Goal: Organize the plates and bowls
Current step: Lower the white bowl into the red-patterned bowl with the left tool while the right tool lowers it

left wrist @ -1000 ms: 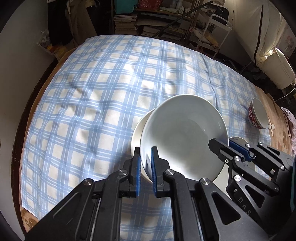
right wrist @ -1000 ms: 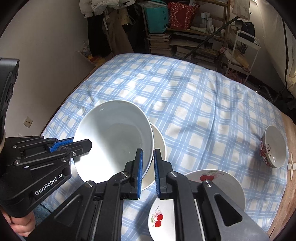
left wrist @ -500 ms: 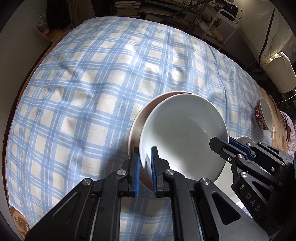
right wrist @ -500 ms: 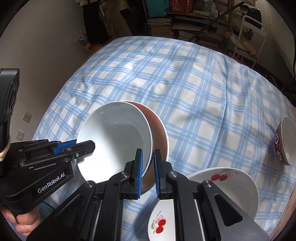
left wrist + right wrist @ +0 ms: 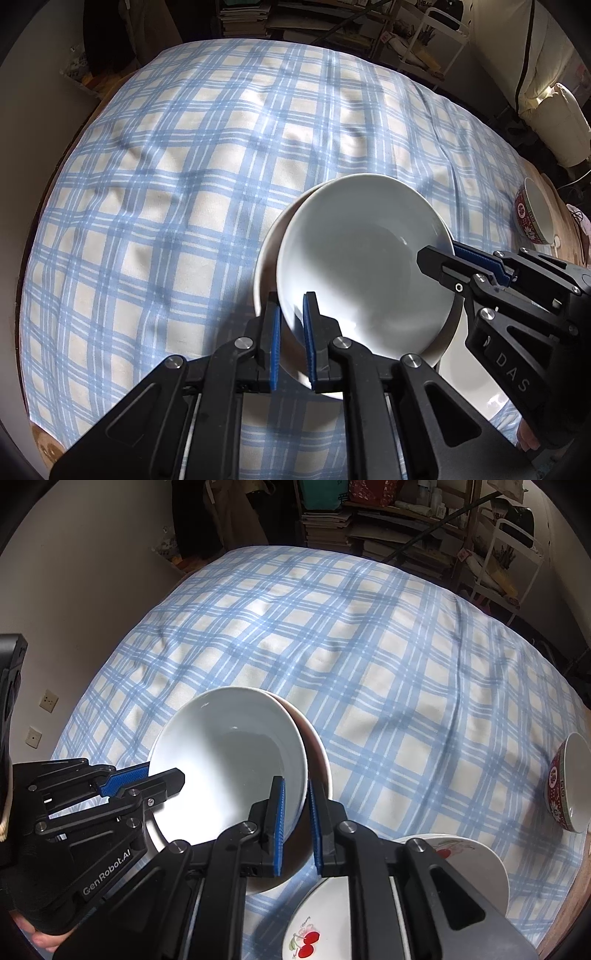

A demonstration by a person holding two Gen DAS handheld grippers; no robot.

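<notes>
A plain white bowl [image 5: 362, 266] [image 5: 229, 760] is held by both grippers at opposite sides of its rim. My left gripper [image 5: 291, 332] is shut on the near rim in the left wrist view, and its tip shows at the bowl's left edge [image 5: 177, 775] in the right wrist view. My right gripper [image 5: 295, 812] is shut on the rim's other side and enters the left wrist view from the right [image 5: 424, 258]. The white bowl sits tilted inside a wider dish [image 5: 266, 258], pinkish-brown inside [image 5: 317, 753], that lies on the checked cloth. Whether the two touch is hidden.
A red patterned bowl [image 5: 532, 218] [image 5: 565, 782] stands near the table's right edge. Two white plates with cherry prints [image 5: 472, 864] [image 5: 317, 923] lie close under my right gripper. The blue checked tablecloth [image 5: 184, 184] covers the table; shelves and clutter stand beyond its far edge.
Both grippers have come down toward the table with the white bowl between them. The bowl now sits lower, over the wider dish beneath. Both grips look the same.
</notes>
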